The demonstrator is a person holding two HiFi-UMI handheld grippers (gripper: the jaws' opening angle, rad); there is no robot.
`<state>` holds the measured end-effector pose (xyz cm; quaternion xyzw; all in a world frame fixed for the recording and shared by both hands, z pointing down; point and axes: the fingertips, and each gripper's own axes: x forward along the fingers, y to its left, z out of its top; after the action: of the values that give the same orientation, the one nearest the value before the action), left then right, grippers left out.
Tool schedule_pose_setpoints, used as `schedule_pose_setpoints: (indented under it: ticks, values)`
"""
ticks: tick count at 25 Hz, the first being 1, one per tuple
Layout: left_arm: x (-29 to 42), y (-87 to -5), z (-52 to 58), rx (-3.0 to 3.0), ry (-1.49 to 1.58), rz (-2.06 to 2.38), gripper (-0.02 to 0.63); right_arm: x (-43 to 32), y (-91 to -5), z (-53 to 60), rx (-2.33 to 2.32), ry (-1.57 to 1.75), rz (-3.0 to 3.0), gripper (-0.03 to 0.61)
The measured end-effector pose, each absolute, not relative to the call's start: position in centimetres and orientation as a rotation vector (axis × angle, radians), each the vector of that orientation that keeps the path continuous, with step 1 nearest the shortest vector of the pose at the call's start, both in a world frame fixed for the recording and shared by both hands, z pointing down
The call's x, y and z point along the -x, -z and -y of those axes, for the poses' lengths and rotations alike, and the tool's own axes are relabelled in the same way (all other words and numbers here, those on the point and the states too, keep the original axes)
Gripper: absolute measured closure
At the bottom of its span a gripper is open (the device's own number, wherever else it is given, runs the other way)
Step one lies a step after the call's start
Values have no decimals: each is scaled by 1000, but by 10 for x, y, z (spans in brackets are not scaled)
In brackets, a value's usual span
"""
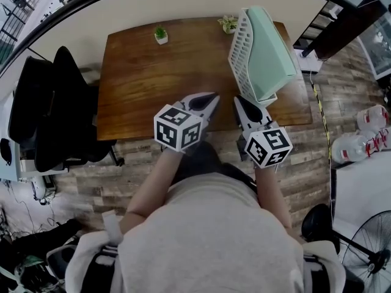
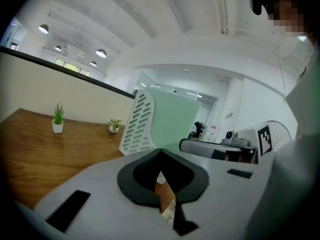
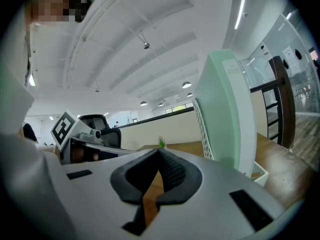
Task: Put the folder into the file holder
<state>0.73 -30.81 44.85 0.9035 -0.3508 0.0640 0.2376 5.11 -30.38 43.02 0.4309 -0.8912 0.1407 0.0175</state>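
A pale green folder (image 1: pixel 272 50) stands inside the white slotted file holder (image 1: pixel 241 47) at the right side of the wooden desk (image 1: pixel 146 84). The left gripper view shows the folder (image 2: pixel 172 119) and the holder (image 2: pixel 137 126) ahead and slightly left; the right gripper view shows the folder (image 3: pixel 225 114) close on the right beside the holder's wall (image 3: pixel 202 131). My left gripper (image 1: pixel 211 102) hovers at the desk's near edge, shut with nothing in it. My right gripper (image 1: pixel 241 105) sits just below the holder's base, tips together and empty.
Two small potted plants (image 1: pixel 160 35) (image 1: pixel 229 23) stand along the desk's far edge. A black office chair (image 1: pixel 52 108) is left of the desk. A fan (image 1: pixel 366 249) and water bottles (image 1: pixel 360 139) are on the floor at right.
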Motion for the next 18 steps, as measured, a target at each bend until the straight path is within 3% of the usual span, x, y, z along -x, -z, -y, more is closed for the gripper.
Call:
schedule_pose_setpoints:
  ticks: [18]
  values:
    - [-9,-451,307,-2469,-188,940,601,-54,-428,301,-1319,-464,2795,572]
